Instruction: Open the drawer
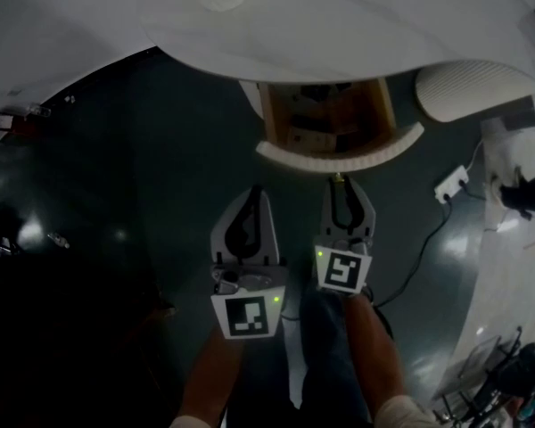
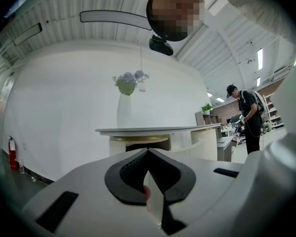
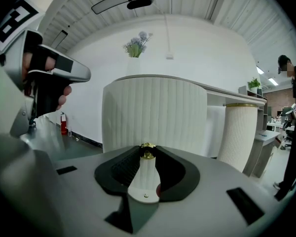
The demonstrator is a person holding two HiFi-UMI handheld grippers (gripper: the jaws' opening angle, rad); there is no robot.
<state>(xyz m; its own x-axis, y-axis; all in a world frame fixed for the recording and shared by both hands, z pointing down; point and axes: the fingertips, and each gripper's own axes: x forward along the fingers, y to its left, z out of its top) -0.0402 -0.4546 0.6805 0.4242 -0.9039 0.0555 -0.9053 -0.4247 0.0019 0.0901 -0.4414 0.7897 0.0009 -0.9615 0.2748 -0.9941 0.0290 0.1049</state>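
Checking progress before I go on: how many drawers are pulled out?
1: the drawer under the white countertop, its gold knob in the right tongs. Shut ones may be hidden.

The drawer point(image 1: 328, 125) stood out from under the table point(image 1: 357, 25), and its curved ribbed front point(image 1: 339, 159) barred the way straight ahead of both grippers. The right gripper point(image 1: 340, 184) was tied to it, fingers point(image 3: 121, 169) closed on the gold knob point(image 3: 147, 151). The left gripper point(image 1: 253, 191), fingers together, hung just beside, with only a narrow gap between the 2. Open dark floor point(image 1: 134, 176) lay to its left. On the right, a ribbed pillar point(image 1: 473, 92), a power strip point(image 1: 452, 184) and its cable point(image 1: 419, 257) crowded the floor.
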